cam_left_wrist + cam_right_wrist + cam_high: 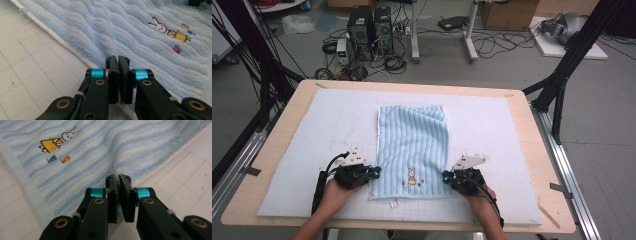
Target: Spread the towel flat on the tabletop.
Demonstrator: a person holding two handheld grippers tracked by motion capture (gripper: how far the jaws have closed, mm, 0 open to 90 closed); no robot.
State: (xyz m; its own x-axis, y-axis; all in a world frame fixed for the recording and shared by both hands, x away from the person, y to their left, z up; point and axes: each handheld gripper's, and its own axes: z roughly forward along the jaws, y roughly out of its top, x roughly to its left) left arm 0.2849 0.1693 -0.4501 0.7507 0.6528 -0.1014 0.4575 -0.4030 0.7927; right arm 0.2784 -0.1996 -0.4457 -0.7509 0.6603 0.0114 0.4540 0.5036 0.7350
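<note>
A light blue striped terry towel [412,145], embroidered with a small rabbit in a yellow dress [411,176] and bearing no legible writing, lies mid-table on the white gridded foam mat [492,120]. The left gripper [373,172] pinches its near left edge, jaws closed on the cloth; the right gripper [446,176] clamps its near right edge.

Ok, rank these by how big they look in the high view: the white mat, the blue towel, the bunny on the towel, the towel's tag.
1. white mat
2. blue towel
3. bunny
4. towel's tag, though it looks close to the bunny in size, so that order is unsure.
</note>
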